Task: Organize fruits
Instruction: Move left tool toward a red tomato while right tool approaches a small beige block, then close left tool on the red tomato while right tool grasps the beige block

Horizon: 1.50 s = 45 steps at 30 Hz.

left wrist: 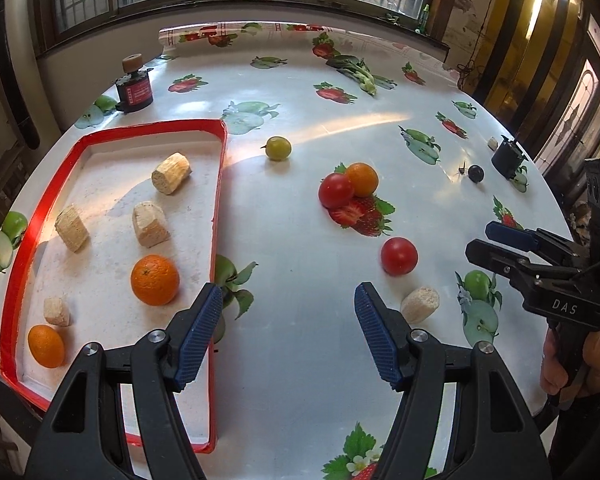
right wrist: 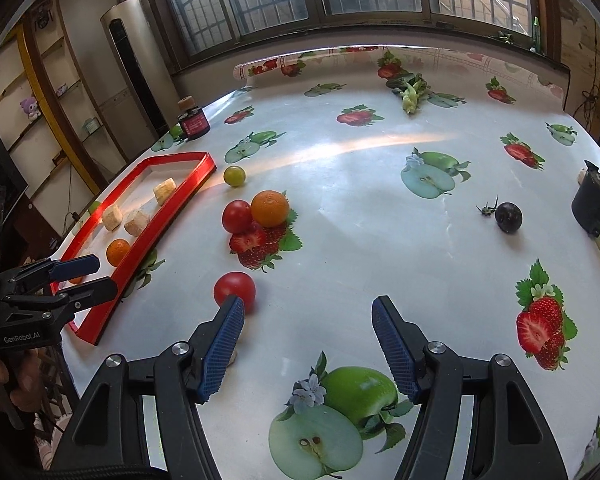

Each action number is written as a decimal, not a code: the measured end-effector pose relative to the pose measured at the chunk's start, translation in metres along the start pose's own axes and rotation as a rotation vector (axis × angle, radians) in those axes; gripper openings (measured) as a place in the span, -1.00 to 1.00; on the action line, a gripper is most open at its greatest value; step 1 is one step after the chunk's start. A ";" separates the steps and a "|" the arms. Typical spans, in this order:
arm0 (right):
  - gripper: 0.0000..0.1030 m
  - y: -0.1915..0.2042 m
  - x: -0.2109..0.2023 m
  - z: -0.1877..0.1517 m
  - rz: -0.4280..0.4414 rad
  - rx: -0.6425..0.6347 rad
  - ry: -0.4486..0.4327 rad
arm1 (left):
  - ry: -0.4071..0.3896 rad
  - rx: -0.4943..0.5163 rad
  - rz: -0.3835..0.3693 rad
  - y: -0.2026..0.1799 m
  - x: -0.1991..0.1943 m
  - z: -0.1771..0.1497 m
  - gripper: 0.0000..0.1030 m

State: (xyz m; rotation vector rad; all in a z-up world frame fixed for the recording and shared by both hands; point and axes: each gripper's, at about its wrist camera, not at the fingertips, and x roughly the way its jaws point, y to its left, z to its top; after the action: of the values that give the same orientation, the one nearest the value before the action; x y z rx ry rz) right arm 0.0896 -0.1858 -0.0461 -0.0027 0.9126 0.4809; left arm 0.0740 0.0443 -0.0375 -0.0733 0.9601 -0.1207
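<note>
A red-rimmed tray (left wrist: 152, 125) (right wrist: 172, 158) on the left holds two oranges (left wrist: 155, 280) and several pale chunks (left wrist: 171, 173). Loose on the cloth lie a red tomato (left wrist: 399, 256) (right wrist: 235, 287), a second red tomato (left wrist: 335, 190) touching an orange (left wrist: 362, 179), a green fruit (left wrist: 278, 148), a dark plum (right wrist: 508, 217) and a pale chunk (left wrist: 420, 304). My left gripper (left wrist: 289, 300) hangs open and empty over the tray's right rim. My right gripper (right wrist: 307, 304) is open and empty, its left fingertip just in front of the near tomato.
A black jar (left wrist: 134, 88) with a cork stands behind the tray. A black cup (right wrist: 594, 204) sits at the right edge, and leafy greens (right wrist: 410, 92) lie at the back. The round table's cloth carries printed apples and strawberries. A hand (left wrist: 564, 364) holds the right gripper.
</note>
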 end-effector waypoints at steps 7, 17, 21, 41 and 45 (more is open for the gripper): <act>0.32 0.006 0.007 0.002 0.013 -0.023 0.010 | 0.003 0.010 -0.013 -0.008 0.017 0.017 0.32; 0.32 -0.001 0.012 0.002 0.028 -0.016 0.025 | 0.017 0.025 -0.032 -0.019 0.047 0.042 0.32; 0.31 0.014 0.011 -0.006 0.080 -0.043 0.039 | 0.030 0.008 -0.046 -0.019 0.060 0.051 0.32; -0.51 0.030 0.032 -0.018 0.083 -0.097 0.109 | 0.034 0.099 -0.099 -0.035 0.084 0.052 -0.42; -0.51 0.023 0.024 -0.014 0.070 -0.078 0.088 | 0.023 0.091 -0.100 -0.031 0.069 0.043 -0.42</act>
State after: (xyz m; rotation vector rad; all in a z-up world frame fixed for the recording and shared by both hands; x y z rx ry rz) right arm 0.0822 -0.1585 -0.0683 -0.0636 0.9815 0.5853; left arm 0.1464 0.0044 -0.0656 -0.0365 0.9726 -0.2579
